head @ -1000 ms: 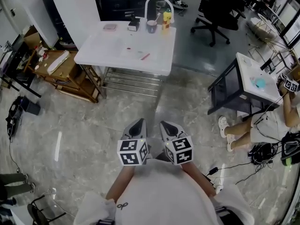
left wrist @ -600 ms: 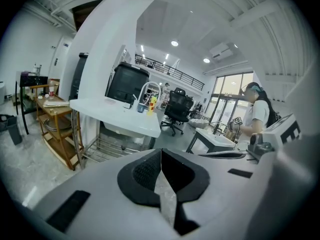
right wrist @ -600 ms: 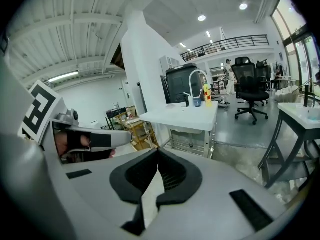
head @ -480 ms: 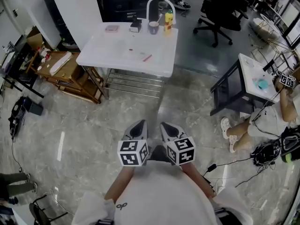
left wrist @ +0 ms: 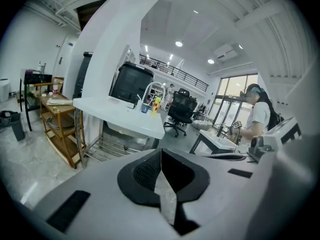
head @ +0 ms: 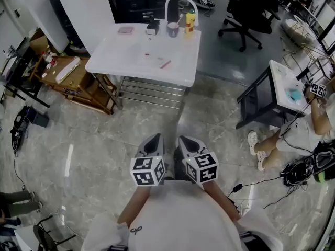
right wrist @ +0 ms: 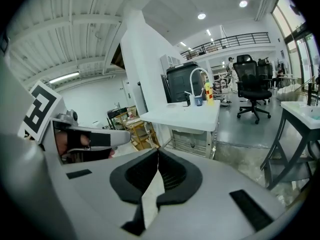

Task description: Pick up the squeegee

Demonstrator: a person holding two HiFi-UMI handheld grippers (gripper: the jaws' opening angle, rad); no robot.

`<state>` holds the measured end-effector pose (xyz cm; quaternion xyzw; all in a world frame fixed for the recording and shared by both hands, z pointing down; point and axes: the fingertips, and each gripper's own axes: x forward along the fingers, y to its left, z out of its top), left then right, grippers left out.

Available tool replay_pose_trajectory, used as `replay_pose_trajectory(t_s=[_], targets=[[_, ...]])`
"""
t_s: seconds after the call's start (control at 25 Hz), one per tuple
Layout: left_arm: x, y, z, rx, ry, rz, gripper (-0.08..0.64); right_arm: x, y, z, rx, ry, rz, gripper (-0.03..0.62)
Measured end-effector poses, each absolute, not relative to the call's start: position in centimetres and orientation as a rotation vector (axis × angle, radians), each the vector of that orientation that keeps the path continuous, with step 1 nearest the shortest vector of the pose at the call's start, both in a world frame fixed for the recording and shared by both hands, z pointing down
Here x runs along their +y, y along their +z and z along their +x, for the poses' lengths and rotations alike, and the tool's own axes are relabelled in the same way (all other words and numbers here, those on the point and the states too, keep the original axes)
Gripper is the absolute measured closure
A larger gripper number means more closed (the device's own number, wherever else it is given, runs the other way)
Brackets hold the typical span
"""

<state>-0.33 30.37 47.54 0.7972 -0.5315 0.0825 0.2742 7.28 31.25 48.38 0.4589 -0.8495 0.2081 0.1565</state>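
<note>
Both grippers hang close together in front of the person's body, over the marble floor. My left gripper (head: pixel 153 139) and right gripper (head: pixel 184 139) are shut, with nothing between the jaws. In the left gripper view the left gripper (left wrist: pixel 161 150) has its tips meeting, and so does the right gripper (right wrist: pixel 158 152) in its own view. Both point toward a white table (head: pixel 120 61) some way ahead. A slim reddish item (head: pixel 165 64) lies on the table; whether it is the squeegee I cannot tell. At the table's far edge stand a white arched faucet (head: pixel 180 4), a cup (head: pixel 172 29) and a yellow bottle (head: pixel 190 23).
A wooden cart (head: pixel 73 80) stands left of the table and a black office chair (head: pixel 246 9) behind it on the right. At the right is a second white table (head: pixel 282 85) with a person (head: pixel 293 135) sitting beside it. Cables (head: pixel 261 184) lie on the floor nearby.
The head view has shifted a little, so the table sits slightly further right in the picture. Both grippers stay shut and side by side.
</note>
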Motion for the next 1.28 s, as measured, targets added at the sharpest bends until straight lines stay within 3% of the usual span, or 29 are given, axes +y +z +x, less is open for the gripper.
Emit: replay_pose_trajectory(t_s=[1.28], targets=[[14.3, 48.4, 1.6, -1.496, 0.257, 2.06, 0.532, 13.8, 48.4, 9.4, -2.48, 0.556, 1.22, 0.565]])
